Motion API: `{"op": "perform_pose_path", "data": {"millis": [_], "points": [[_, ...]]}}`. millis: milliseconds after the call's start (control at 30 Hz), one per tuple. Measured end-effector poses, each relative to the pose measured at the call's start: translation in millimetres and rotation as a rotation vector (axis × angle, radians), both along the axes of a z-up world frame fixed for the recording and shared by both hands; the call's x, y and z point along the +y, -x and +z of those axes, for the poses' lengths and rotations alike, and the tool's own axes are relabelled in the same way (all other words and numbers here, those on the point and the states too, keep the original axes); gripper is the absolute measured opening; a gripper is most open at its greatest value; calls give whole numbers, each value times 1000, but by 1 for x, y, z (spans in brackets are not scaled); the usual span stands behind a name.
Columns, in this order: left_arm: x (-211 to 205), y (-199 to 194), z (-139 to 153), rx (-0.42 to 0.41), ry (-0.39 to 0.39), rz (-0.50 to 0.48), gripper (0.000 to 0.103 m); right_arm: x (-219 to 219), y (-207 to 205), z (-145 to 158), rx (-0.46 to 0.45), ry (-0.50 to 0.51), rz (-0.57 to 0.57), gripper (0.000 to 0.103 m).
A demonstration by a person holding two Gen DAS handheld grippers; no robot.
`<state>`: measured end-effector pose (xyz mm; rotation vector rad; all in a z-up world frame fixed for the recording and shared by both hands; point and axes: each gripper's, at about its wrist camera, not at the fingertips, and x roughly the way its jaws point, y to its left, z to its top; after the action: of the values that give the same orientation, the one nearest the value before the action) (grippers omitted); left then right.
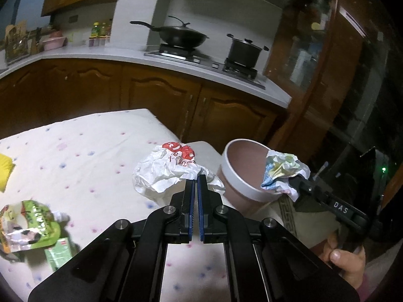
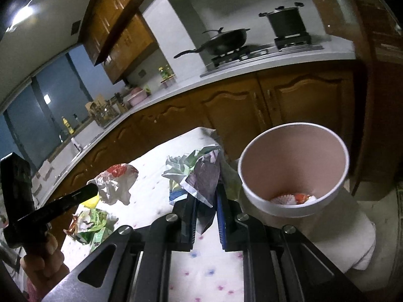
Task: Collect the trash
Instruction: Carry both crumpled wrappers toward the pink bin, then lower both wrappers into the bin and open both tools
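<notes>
wok on stove | pot beside it | yellow sponge on table

A bin was seen standing just off the right end of the cloth-covered surface. One crumpled wrapper was held at the left claw over the surface's right end, while a second crumpled paper was held at the right claw beside the bin's rim. Some scraps lay in the bin's bottom. A torn packet lay on the surface at the near left. Behind everything, a wok and a pot were set on the stove.
</notes>
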<state>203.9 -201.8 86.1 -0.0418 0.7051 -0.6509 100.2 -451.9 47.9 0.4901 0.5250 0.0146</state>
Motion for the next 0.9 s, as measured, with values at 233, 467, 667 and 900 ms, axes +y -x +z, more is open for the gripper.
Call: {"op": "perform_pose_path", "data": {"millis": [233,467,667,900], "points": [[-30,4,1,-8,-7,-44,2,-21,8,-1,0,8,-44,14],[-62,2,-2,-8,-11,-90,2,-47,14,-6,2,1,-98,14],[-91,0,-1,-10,-13,-130,2,-66,13,-13,17,-3,-133,14],[-124,-9,-9,0,0,-155,2,-81,6,-16,23,18,-159,14]]}}
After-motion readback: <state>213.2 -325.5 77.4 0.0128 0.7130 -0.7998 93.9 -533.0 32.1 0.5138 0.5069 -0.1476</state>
